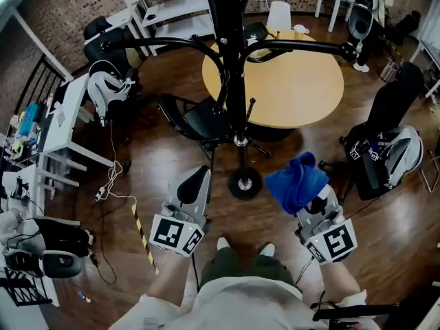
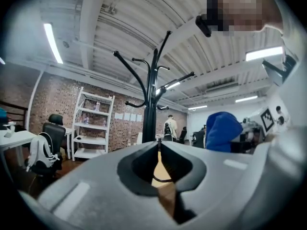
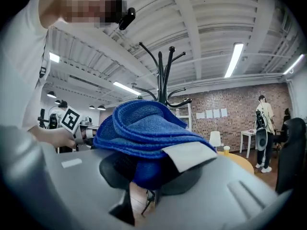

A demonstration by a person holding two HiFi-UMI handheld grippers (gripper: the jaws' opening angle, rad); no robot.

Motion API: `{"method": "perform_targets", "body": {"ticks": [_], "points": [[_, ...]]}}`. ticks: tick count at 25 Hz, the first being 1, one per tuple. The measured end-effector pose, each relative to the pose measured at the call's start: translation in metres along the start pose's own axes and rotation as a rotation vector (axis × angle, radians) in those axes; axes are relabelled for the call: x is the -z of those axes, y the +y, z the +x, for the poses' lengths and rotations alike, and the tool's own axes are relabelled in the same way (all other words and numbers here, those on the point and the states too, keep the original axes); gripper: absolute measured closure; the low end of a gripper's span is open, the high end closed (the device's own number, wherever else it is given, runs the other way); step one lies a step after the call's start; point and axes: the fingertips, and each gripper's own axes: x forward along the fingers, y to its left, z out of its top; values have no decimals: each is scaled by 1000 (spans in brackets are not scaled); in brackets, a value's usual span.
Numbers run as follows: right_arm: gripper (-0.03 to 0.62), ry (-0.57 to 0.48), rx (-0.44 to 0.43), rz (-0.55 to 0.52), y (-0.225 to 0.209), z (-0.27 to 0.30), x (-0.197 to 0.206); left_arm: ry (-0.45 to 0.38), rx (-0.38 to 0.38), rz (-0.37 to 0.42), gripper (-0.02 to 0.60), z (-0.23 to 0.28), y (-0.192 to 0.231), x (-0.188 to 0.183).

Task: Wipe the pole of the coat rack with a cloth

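- Your right gripper (image 1: 315,210) is clamping one folded blue terry cloth (image 1: 297,181). The jaws are closing on its lower edge.
- In the right gripper view the cloth (image 3: 139,128) is bunching up above and ahead of the jaw tips and filling the gap between them. Its white tag (image 3: 188,156) is hanging over one jaw.
- Your left gripper (image 1: 198,179) is carrying nothing. In the left gripper view its jaws are pressing together at the tips, leaving only a narrow slit lower down.
- The black metal coat rack (image 1: 230,60) is standing ahead of you on the dark wooden floor (image 1: 172,163). Its round base (image 1: 245,182) is sitting between your two grippers.
- The cloth is hanging just right of that base in the head view, near the pole (image 1: 240,153) but not touching it. The left gripper is sitting on the other side, also clear of it.
- The left gripper view is looking up the pole (image 2: 149,114), which is rising almost dead ahead of the closed jaws. The cloth (image 2: 221,131) is showing off to the right.
- In the right gripper view the cloth is hiding the lower pole. Only the top of the rack with its hooks (image 3: 163,75) is showing above it.
- Count: one cloth, one coat rack with one pole, two grippers, and one round wooden table (image 1: 295,88) behind the rack.
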Motion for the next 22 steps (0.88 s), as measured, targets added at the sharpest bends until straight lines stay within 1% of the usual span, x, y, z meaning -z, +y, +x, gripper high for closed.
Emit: {"method": "perform_targets", "body": {"ticks": [2,4,6,7,9,11,13,14,16,17,18,20,22], "points": [[494,9,-25,0,12,8,17,5,5,-1,568,0,8,17],[495,2,-75,9,29,15,44,-4,37,-11,568,2,16,42],[494,-15,-130,26,46,24,91,-17,51,-29,568,4,34,80],[494,-17,-150,33,51,28,123,-19,44,-23,568,5,45,105],[494,-16,-166,21,50,37,193,-9,29,15,568,12,63,164],[494,-13,-162,-28,41,50,259,-1,23,56,568,22,75,226],[494,-19,-161,-75,30,63,316,-24,15,79,568,32,85,279],[494,-32,-168,-79,24,69,339,-43,13,76,568,37,88,303],[494,-93,-186,-96,14,78,374,-64,18,62,568,47,94,351],[494,-126,-191,-102,10,81,388,-56,32,66,568,53,94,375],[495,-142,-196,-84,9,82,405,-38,55,76,568,58,92,398],[494,-126,-212,-20,11,80,447,-5,100,91,566,66,88,441],[494,-131,-219,-31,9,80,474,-2,116,104,566,71,89,475]]}}
